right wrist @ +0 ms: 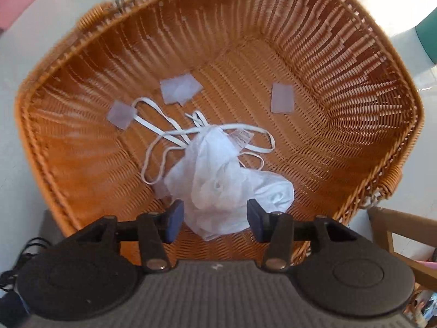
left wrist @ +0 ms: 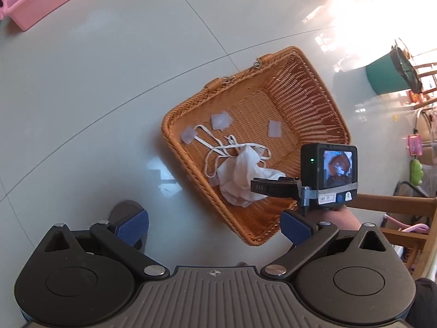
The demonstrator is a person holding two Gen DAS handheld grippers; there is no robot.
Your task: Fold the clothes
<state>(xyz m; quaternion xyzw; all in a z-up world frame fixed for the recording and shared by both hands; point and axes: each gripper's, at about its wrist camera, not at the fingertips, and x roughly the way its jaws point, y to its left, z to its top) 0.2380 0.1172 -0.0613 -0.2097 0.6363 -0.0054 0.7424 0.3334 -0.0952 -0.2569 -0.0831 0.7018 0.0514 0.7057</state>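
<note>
A crumpled white garment (right wrist: 218,175) with long thin straps lies on the bottom of a brown wicker basket (right wrist: 327,54). My right gripper (right wrist: 215,218) is open inside the basket, low over the garment's near end, and the cloth sits between its blue pads (right wrist: 174,217). In the left wrist view the same garment (left wrist: 240,175) lies in the basket (left wrist: 300,87), partly hidden by the right gripper's camera unit (left wrist: 327,172). My left gripper (left wrist: 214,228) is open and empty, held above the white table beside the basket's near corner.
Three translucent squares (right wrist: 179,88) lie on the basket bottom. A pink tub (left wrist: 41,2) stands at the table's far left. A green bin (left wrist: 387,73) and a wooden chair (left wrist: 396,207) are on the right, off the table.
</note>
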